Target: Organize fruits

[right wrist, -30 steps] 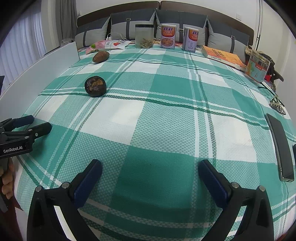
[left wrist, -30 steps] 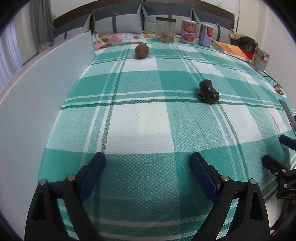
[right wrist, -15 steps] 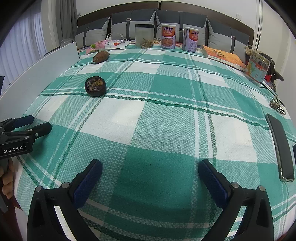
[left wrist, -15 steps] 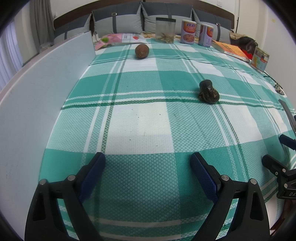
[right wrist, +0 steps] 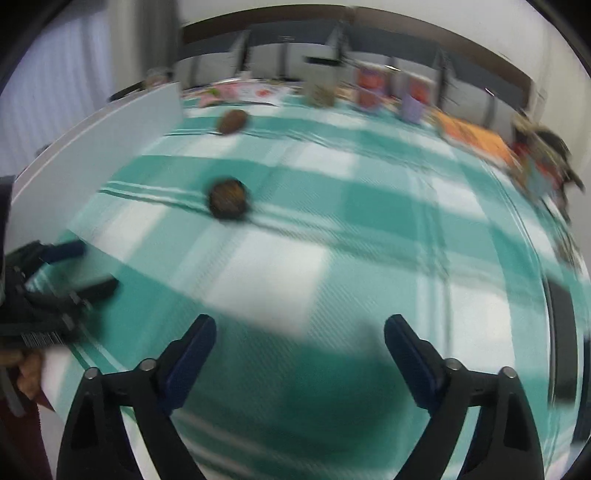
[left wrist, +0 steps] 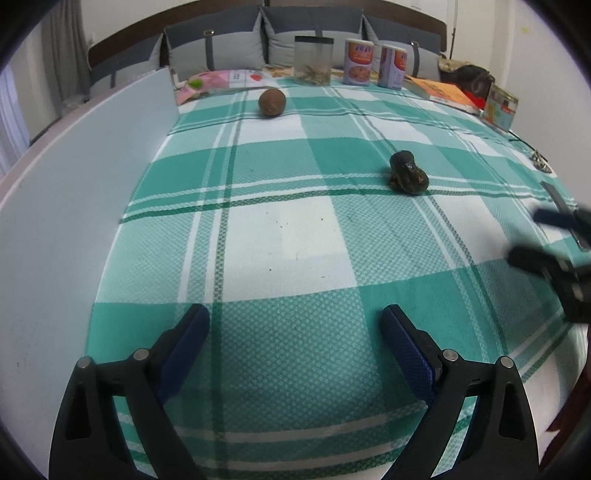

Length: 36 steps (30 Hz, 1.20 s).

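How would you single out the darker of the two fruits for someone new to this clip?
On the green-and-white checked cloth, look right of centre, nearer than the round brown fruit by the white board. The dark fruit is blackish, lumpy and shrivelled, not smooth.

I see a green and white checked tablecloth (left wrist: pixel 295 236) filling most of the frame. A white board (left wrist: pixel 74 206) stands up along the left side. At the top, grey cushions (left wrist: pixel 310 26) line the back. In front of them I see a clear jar (left wrist: pixel 313 61) in the top middle, with two printed cans (left wrist: pixel 373 62) just right of it. An orange book (left wrist: pixel 443 92) lies at the upper right. A pink packet (left wrist: pixel 218 79) lies at the upper left.
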Tool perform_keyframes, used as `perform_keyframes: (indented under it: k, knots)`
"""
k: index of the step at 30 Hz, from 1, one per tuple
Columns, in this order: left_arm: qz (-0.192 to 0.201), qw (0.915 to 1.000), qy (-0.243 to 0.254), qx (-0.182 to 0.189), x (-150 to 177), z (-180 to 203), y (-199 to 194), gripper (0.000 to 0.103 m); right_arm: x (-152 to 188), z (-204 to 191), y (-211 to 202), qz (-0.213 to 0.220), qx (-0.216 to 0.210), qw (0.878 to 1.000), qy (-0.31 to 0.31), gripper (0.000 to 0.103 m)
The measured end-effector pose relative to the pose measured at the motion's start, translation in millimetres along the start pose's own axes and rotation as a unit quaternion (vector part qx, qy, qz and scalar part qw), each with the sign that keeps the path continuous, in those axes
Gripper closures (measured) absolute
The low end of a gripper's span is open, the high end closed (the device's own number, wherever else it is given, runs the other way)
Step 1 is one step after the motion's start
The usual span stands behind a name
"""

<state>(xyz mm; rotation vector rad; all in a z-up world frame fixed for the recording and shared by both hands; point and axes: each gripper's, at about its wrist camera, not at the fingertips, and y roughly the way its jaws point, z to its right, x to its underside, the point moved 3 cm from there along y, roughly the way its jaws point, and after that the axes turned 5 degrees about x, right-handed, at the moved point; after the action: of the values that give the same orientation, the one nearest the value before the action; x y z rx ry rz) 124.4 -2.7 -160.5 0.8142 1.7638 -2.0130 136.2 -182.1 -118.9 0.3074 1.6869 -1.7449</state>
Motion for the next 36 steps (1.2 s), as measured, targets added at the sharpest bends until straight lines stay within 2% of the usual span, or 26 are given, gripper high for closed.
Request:
perform_keyframes:
  k: [1, 4, 7, 9, 10, 11, 12, 15, 17, 20, 25, 28, 30, 31, 32, 34, 36]
  knots:
    - [0.0, 1.0, -0.001, 0.002, 0, -1, 0, 0.007, -10, -7, 4, 0.0, -0.01, 1.0, -0.009, 0.04]
    - [0.002, 1.0, -0.001, 0.001, 0, -1, 1, 0.007, -50, -34, 21, 0.004, -0.032, 0.999, -0.043, 0.043]
    - [0.003, 1.0, -0.001, 0.001, 0, 0, 1, 0.007, -67, -54, 44, -0.011, -0.036, 0.996, -0.076, 0.043]
    - [0.003, 1.0, -0.002, 0.001, 0, 0, 1, 0.007, -70, -54, 57, -0.027, -0.034, 0.996, -0.075, 0.055]
    - [0.003, 1.0, -0.001, 0.001, 0, 0, 1, 0.007, -71, -50, 58, -0.024, -0.03, 0.997, -0.064, 0.06]
    - [0.004, 1.0, -0.001, 0.001, 0, 0, 1, 0.007, -72, -45, 58, -0.024, -0.038, 0.998, -0.049, 0.069]
    - [0.004, 1.0, -0.002, 0.001, 0, 0, 1, 0.007, -73, -34, 56, -0.028, -0.059, 0.998, -0.016, 0.072]
    - [0.004, 1.0, -0.001, 0.0, 0, 0, 2, 0.007, -69, 4, 51, -0.03, -0.098, 0.991, 0.08, 0.072]
    - [0.004, 1.0, -0.002, -0.001, -1, 0, 2, 0.007, -63, 32, 52, -0.037, -0.122, 0.981, 0.149, 0.072]
    - [0.004, 1.0, -0.002, -0.001, -1, 0, 2, 0.007, -50, 73, 55, -0.047, -0.11, 0.967, 0.225, 0.072]
    - [0.004, 1.0, -0.001, -0.001, 0, 0, 2, 0.007, -38, 97, 48, -0.039, -0.084, 0.966, 0.242, 0.072]
    - [0.005, 1.0, -0.001, -0.001, 0, 0, 2, 0.007, -29, 87, 39, -0.039, -0.062, 0.979, 0.192, 0.071]
    - [0.004, 1.0, -0.002, -0.001, 0, 0, 2, 0.007, -18, 71, 33, -0.039, -0.048, 0.988, 0.139, 0.067]
    - [0.004, 1.0, -0.002, -0.001, 0, 0, 1, 0.007, -11, 66, 31, -0.038, -0.04, 0.991, 0.121, 0.058]
    - [0.003, 1.0, -0.002, 0.0, -1, -1, 1, 0.007, -2, 57, 28, -0.034, -0.026, 0.995, 0.094, 0.044]
    - [-0.001, 0.9999, -0.008, 0.006, -2, -2, 1, 0.008, 10, 45, 24, -0.024, -0.006, 0.998, 0.057, 0.028]
    - [-0.004, 0.999, -0.038, 0.024, -10, -8, -1, 0.008, 21, 39, 20, -0.014, 0.005, 0.999, 0.033, 0.023]
